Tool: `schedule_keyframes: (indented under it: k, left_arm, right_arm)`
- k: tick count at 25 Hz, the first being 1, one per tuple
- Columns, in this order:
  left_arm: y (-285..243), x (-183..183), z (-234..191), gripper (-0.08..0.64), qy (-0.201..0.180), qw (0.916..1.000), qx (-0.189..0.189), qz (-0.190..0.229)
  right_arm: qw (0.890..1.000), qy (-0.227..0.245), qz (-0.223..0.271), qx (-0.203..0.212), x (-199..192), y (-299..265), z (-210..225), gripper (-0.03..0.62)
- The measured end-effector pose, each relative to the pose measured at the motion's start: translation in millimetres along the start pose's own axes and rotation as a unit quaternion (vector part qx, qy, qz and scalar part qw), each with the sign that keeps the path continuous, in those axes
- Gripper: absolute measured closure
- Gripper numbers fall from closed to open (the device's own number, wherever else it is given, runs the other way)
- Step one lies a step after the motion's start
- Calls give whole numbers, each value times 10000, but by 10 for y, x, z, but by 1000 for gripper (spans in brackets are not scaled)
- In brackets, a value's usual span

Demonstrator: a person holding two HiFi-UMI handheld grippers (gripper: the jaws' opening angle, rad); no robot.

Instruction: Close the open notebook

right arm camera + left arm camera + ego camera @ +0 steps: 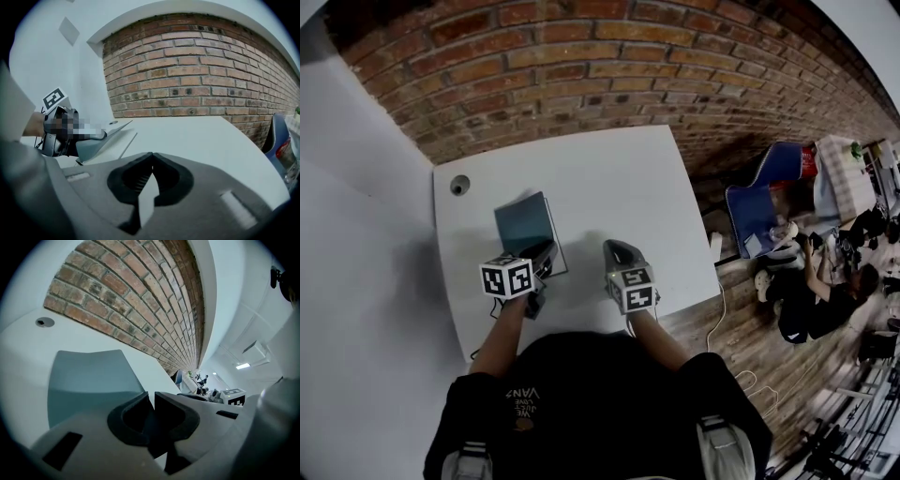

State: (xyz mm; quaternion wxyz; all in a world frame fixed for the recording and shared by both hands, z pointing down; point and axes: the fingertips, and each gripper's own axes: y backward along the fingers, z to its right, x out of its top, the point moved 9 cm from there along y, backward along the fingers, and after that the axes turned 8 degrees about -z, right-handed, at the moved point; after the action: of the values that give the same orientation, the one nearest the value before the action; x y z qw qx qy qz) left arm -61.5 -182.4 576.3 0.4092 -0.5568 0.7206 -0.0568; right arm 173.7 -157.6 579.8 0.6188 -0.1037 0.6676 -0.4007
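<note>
My left gripper [153, 398]: jaws a narrow slit apart, nothing visible in the slit, so no grip. Just past the tips is the notebook [89, 376], teal cover facing me. Can't tell whether the tips touch its near edge.

My right gripper [151, 157]: jaws closed, tips meeting, empty. Only bare white tabletop [197, 140] shows below them. It sits right of the notebook, near the left gripper but apart from it. Both point toward the far side and downward.

Notebook: left half of the tabletop, directly far of the left gripper. In the right gripper view the teal cover stands tilted up off the white page under it, with a wedge of gap between, so it's not shut flat. In the head view the cover reads as a teal rectangle with a thin white strip of page along its right side.

Further out: round cable hole [460, 185] at the far-left corner of the tabletop, well apart from the notebook. Brick wall [609, 66] runs along the far edge. Right of the tabletop: wood floor [741, 328], blue chair [764, 202], seated person [811, 300]. White cable [722, 319] trails down off the near-right corner.
</note>
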Motion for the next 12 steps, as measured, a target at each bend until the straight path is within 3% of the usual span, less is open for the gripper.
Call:
schedule_keyframes:
  k: [12]
  left_arm:
    - [-93,-6,-20,508,-121,9999,-51,-96]
  right_arm:
    - [10000,-57,31,57,39,-18,-3,594]
